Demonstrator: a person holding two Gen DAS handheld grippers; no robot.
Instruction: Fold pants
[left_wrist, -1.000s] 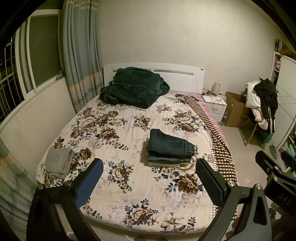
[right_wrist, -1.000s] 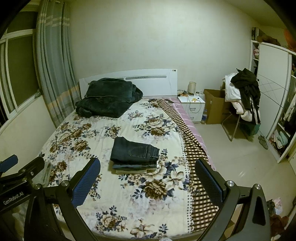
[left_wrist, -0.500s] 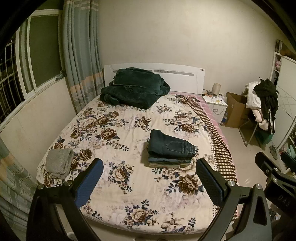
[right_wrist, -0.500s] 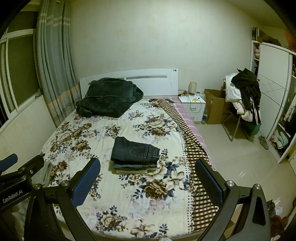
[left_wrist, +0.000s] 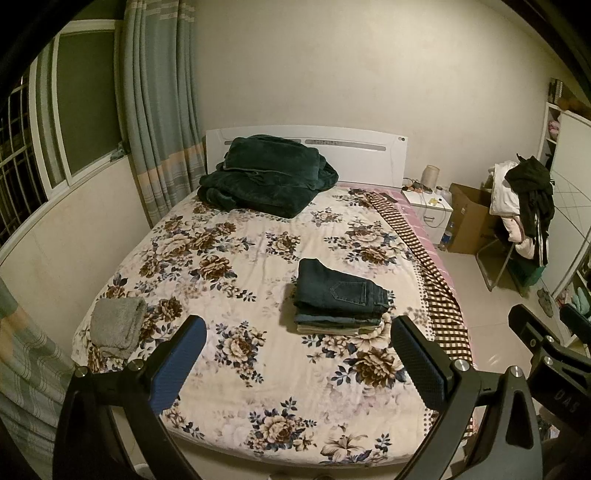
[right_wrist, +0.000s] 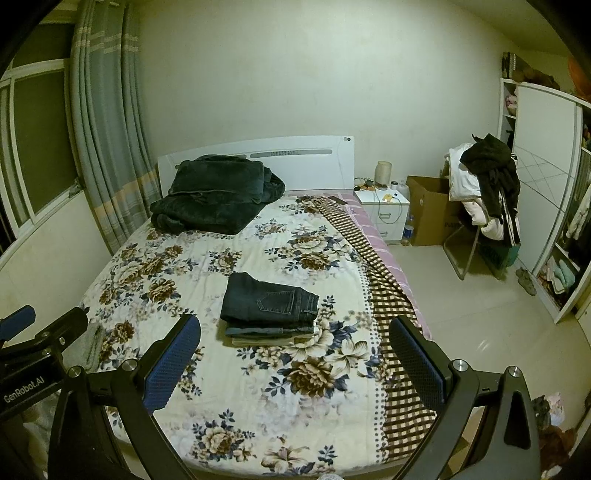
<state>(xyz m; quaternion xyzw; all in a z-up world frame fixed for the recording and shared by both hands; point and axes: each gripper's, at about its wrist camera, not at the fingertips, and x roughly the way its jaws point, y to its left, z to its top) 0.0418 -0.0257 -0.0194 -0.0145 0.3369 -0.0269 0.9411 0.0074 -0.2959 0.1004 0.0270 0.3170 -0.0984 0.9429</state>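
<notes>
Facing floral bed (left_wrist: 258, 369), folded pants (left_wrist: 340, 295)

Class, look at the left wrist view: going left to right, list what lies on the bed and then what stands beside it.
Grey towel → green blanket → folded pants stack → nightstand → cardboard box → chair piled with clothes.

My left hand-held gripper (left_wrist: 297, 360) raised, fingers spread wide, empty, my right hand-held gripper (right_wrist: 295, 360) alongside, equally spread, empty
</notes>
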